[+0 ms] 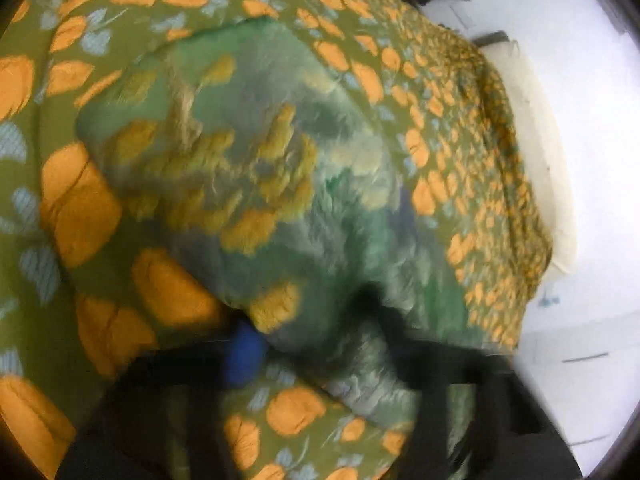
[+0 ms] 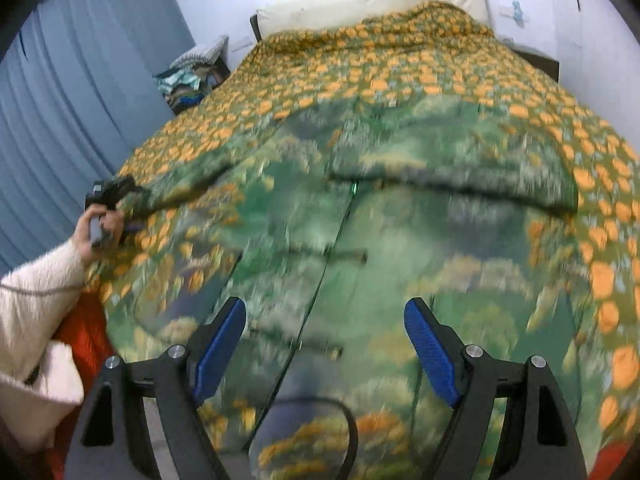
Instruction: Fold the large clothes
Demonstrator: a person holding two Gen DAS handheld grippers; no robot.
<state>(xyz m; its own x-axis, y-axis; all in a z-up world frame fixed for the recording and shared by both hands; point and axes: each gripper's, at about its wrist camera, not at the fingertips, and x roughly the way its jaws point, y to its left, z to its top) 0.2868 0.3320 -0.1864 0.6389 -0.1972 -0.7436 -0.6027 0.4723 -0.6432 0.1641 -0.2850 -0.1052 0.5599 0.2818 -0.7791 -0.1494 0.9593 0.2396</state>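
Left gripper (image 2: 120, 194) clamped on green garment (image 2: 360, 240) sleeve at bed's (image 2: 400, 64) left; right gripper (image 2: 324, 344) apart above near hem.

The garment (image 2: 360, 240) lies spread on the bedspread (image 2: 400, 64), filling the centre of my right view. The pillow (image 2: 360, 0) sits behind it at top centre, the curtain (image 2: 80, 100) upper left, my left hand (image 2: 96, 232) at mid-left edge.
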